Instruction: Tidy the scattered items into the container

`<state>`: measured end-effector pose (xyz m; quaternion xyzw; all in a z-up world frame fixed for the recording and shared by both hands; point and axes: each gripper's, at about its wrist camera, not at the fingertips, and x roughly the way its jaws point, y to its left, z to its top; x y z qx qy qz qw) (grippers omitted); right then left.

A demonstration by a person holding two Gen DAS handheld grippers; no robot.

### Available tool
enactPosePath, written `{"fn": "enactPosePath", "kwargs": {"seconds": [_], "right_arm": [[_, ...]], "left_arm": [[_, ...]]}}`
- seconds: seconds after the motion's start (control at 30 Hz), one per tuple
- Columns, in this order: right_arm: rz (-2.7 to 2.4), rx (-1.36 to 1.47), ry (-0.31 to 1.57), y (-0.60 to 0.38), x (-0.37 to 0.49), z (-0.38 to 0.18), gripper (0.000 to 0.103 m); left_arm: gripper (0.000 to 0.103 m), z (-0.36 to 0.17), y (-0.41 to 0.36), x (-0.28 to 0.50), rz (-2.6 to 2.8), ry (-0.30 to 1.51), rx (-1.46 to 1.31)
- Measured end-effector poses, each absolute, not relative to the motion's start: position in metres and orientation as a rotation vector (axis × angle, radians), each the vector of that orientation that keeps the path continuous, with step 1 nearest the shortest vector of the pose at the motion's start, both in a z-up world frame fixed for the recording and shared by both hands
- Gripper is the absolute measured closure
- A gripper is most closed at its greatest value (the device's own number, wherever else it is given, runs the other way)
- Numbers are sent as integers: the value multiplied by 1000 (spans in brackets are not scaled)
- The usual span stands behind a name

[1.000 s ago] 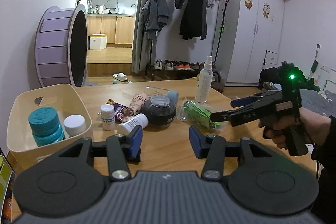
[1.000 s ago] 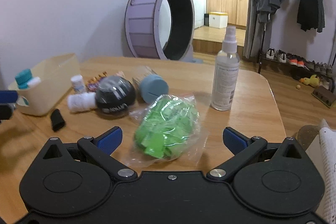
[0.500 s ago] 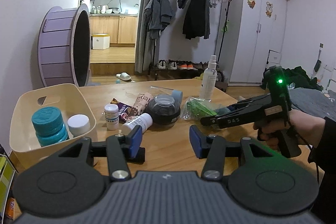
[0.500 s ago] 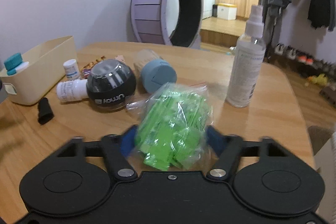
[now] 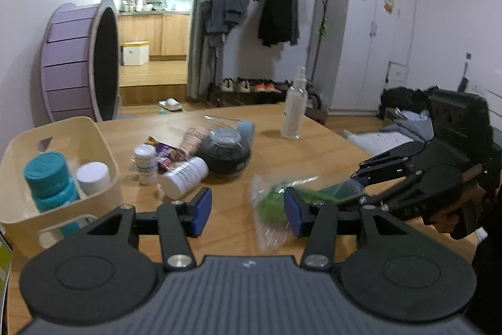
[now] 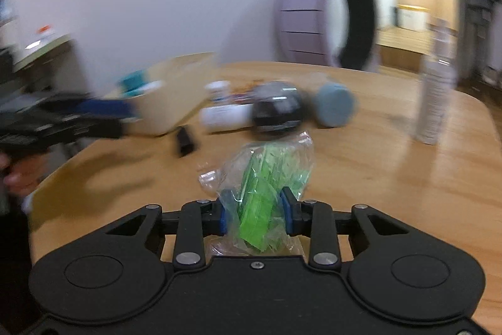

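Your right hand-held gripper (image 6: pixel 253 211) is clenched on the clear bag of green pieces (image 6: pixel 266 175), its blue pads pressing the plastic from both sides; the bag sticks out forward past the fingers, and whether it touches the bench (image 6: pixel 360 165) cannot be told. In the left wrist view the same bag (image 5: pixel 273 203) shows blurred between that right hand-held gripper (image 5: pixel 360 181) and your left one. Your left hand-held gripper (image 5: pixel 247 211) is released, its blue pads well apart with nothing between them, hovering near the front edge of the bench (image 5: pixel 226 228). To its left stands the cream basket (image 5: pixel 103 143), which holds a teal-capped jar (image 5: pixel 50 178) and, just beside it, a white-capped jar (image 5: pixel 93 176). Beyond the left fingers a white bottle (image 5: pixel 185 175) lies on its side, with a small white bottle (image 5: pixel 145 160) upright next to it. Behind these lie a purple snack packet (image 5: pixel 164 151) and a patterned tube (image 5: pixel 195 138). A dark round ball (image 5: pixel 225 151) sits right of the lying bottle, with a blue-grey cap (image 5: pixel 248 127) behind it. A clear spray bottle (image 5: pixel 295 105) stands apart, farther back on the right. A small black piece (image 6: pixel 185 140) lies in front of the basket (image 6: pixel 175 90) in the right wrist view.
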<state>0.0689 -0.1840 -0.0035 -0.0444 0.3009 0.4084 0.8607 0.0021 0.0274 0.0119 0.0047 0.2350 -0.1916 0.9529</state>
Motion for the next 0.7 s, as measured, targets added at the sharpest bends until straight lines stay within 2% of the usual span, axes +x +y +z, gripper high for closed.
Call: {"fn": "enactPosePath", "kwargs": {"seconds": [0.1, 0.17, 0.2, 0.23, 0.3, 0.33, 0.43, 0.7], "right_arm": [[921, -141, 633, -174, 55, -2, 70], [921, -161, 641, -172, 51, 0, 62], [917, -161, 638, -174, 50, 3, 54], [910, -154, 631, -179, 48, 6, 40], [887, -122, 594, -193, 45, 17, 25], [882, -103, 575, -201, 42, 21, 22], [855, -42, 530, -226, 37, 33, 15], [786, -33, 527, -247, 31, 30, 12]], "left_arm": [[48, 7, 20, 3, -423, 501, 37], [46, 5, 16, 3, -444, 508, 61], [45, 4, 13, 3, -458, 509, 76], [44, 2, 11, 3, -471, 509, 91], [42, 0, 5, 5, -487, 506, 115], [41, -2, 3, 6, -498, 512, 122], [39, -9, -6, 15, -501, 537, 127], [32, -24, -25, 40, -474, 632, 114]]}}
